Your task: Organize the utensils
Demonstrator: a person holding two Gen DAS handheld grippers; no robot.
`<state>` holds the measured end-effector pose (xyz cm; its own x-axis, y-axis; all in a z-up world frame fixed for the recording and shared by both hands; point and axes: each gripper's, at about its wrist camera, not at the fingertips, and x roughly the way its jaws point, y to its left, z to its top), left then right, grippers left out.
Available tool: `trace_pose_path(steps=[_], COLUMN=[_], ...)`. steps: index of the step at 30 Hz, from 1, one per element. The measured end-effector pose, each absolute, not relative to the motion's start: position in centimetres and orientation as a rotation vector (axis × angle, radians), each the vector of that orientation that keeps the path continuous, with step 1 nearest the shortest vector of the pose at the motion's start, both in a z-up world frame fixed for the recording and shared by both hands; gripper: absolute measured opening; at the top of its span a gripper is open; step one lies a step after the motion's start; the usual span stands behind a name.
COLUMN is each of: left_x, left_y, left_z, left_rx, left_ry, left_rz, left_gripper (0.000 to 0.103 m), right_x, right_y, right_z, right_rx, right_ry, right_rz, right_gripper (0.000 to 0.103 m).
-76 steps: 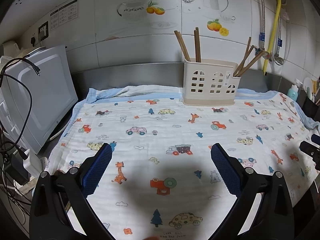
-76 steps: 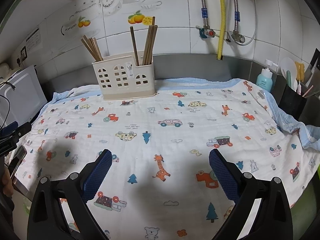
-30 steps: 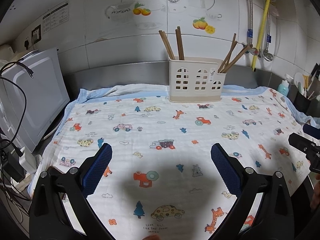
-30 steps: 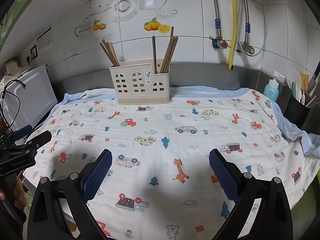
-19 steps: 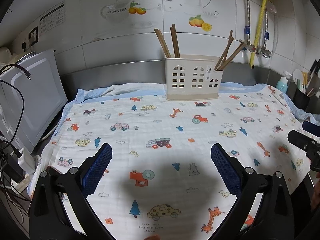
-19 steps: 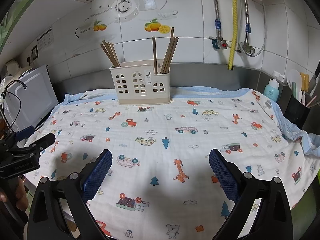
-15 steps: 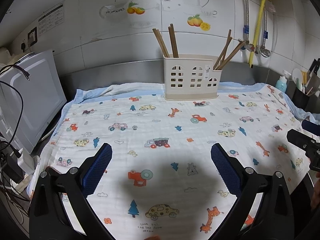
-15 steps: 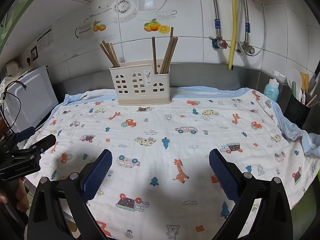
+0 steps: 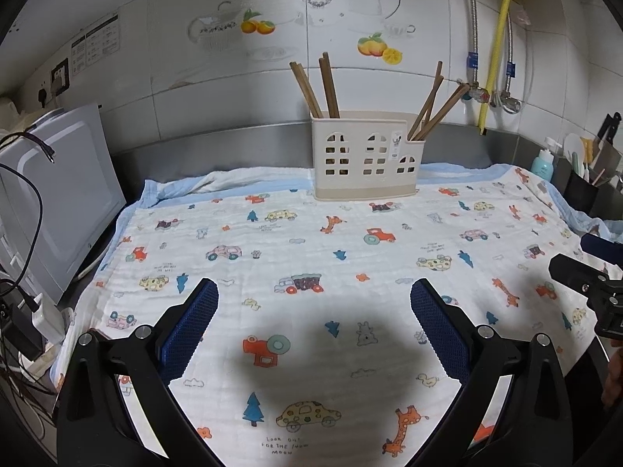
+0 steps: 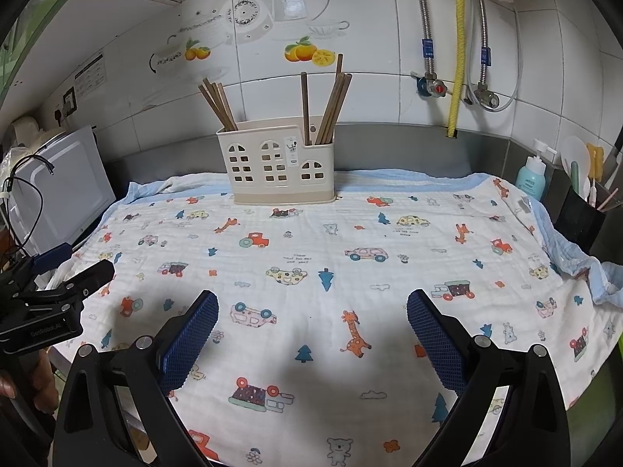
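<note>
A cream utensil holder with house-shaped cutouts stands at the back of a cartoon-print cloth. Brown wooden chopsticks stick up from its left compartment and its right compartment. My left gripper hovers open over the near part of the cloth, empty. My right gripper is open and empty too, well short of the holder. Each gripper shows at the edge of the other's view: the right one, the left one.
A white appliance with cables and a plug stands at the left. At the right are a teal bottle and a black pot of utensils. Pipes and a yellow hose run down the tiled wall.
Both grippers have drawn back slightly from the holder and stay open. The left view has drifted a little, so the holder sits more to the middle.
</note>
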<state>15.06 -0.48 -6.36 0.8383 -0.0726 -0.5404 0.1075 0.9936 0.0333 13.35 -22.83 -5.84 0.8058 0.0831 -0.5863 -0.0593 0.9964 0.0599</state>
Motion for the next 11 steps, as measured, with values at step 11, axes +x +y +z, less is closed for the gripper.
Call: trace_pose_path(steps=[11], left_x=[15.18], left_y=[-0.71], left_z=[-6.44], left_rx=[0.068], left_ry=[0.579], left_rz=[-0.100], left_gripper=[0.098], right_x=[13.40], right_y=[-22.69], right_z=[-5.87], right_rx=[0.043], right_ry=[0.631], right_rz=[0.079], right_gripper=[0.094])
